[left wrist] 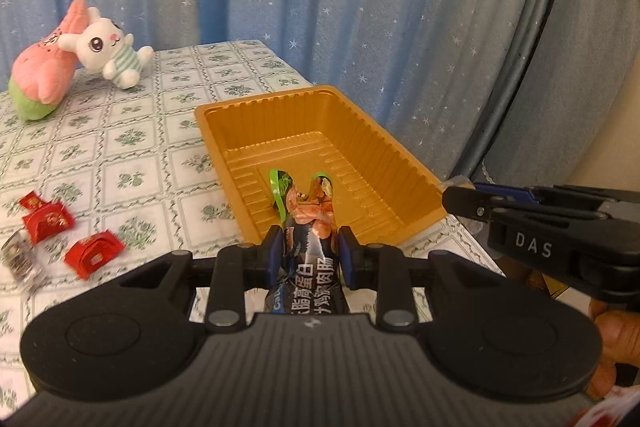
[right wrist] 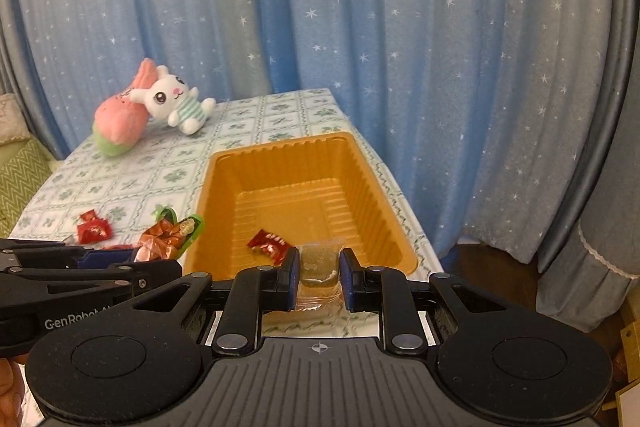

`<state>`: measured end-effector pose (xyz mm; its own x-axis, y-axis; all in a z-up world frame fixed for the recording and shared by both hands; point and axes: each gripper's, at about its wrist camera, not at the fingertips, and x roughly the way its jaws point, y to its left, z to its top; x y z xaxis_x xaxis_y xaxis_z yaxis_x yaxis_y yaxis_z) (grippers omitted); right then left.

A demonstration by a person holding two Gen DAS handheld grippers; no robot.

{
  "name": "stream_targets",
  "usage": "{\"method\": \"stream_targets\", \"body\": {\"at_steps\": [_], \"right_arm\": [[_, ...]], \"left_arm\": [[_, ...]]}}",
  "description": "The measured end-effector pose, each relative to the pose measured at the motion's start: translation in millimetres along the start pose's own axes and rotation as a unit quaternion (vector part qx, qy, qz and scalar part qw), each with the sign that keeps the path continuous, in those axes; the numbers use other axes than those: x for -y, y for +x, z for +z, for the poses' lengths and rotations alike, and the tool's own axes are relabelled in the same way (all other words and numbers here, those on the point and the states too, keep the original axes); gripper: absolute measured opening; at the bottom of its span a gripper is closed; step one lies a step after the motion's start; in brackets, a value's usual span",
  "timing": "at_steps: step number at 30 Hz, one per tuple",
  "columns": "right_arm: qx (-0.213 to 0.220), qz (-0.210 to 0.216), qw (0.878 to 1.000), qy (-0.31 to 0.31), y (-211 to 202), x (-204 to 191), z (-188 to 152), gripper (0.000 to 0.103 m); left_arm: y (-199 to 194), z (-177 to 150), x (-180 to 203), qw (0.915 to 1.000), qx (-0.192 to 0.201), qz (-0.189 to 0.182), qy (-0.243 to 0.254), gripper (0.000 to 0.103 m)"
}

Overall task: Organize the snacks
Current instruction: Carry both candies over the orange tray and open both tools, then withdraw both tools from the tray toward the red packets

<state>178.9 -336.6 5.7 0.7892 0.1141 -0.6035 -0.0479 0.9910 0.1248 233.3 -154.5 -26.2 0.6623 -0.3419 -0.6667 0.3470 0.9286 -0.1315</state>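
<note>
Both tools loaded at the near rim of the gold tray

The left tool (left wrist: 308,251) clamps a dark printed sausage pack (left wrist: 306,259); the right tool (right wrist: 319,267) pinches a clear plastic jelly cup (right wrist: 319,263) over the ribbed gold plastic tray (right wrist: 368,183), which holds one red wrapped candy (right wrist: 269,245) at 7 o'clock. More red candies (left wrist: 48,223) lie at 9 o'clock on the green-checked surface (left wrist: 140,155); the tray sits near the surface's right edge.

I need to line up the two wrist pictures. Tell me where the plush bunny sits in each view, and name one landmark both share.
Left wrist: the plush bunny is at upper left, at the table's far side, leaning on a pink plush.
Right wrist: the plush bunny is left of centre, at mid height, against the same pink plush.
Shared landmark: the orange tray, right of the bunny in both.
</note>
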Motion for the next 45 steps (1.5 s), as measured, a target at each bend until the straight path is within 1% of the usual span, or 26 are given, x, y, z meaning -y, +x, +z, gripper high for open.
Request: {"method": "stream_targets", "body": {"at_steps": [8,14,22,25,28,36,41,44,45], "right_arm": [[-0.003,-0.002,1.000,0.008,25.2,16.8,16.7,0.022],[-0.007,0.000,1.000,0.021,41.0,25.4,26.2,0.022],[-0.010,0.000,1.000,0.025,53.3,28.5,29.1,0.021],[-0.011,0.000,1.000,0.025,56.7,28.8,29.5,0.021],[-0.013,0.001,1.000,0.024,59.2,28.6,29.6,0.021],[-0.016,0.006,0.999,0.030,61.1,29.3,29.0,0.022],[-0.014,0.011,0.999,0.032,64.6,25.7,32.1,0.022],[0.003,0.023,0.999,0.038,65.4,25.8,35.2,0.022],[0.008,0.028,0.999,0.043,65.9,27.3,36.0,0.023]], "left_arm": [[33.0,23.5,-4.1,0.9999,-0.009,-0.011,-0.009,0.026],[52.0,38.1,-5.9,0.9999,-0.011,-0.012,-0.006,0.026],[70.3,40.6,-6.3,0.9997,-0.020,-0.010,0.005,0.026],[76.8,38.7,-10.5,0.9997,-0.022,-0.013,-0.002,0.026],[76.4,37.2,-16.6,0.9998,-0.019,-0.008,-0.006,0.030],[55.7,25.7,-32.5,0.9997,-0.013,0.007,-0.020,0.030],[44.5,17.7,-35.9,0.9996,-0.008,0.018,-0.022,0.034],[38.0,11.1,-37.9,0.9993,-0.007,0.026,-0.025,0.042],[36.1,9.4,-39.3,0.9991,-0.007,0.028,-0.030,0.049]]}}
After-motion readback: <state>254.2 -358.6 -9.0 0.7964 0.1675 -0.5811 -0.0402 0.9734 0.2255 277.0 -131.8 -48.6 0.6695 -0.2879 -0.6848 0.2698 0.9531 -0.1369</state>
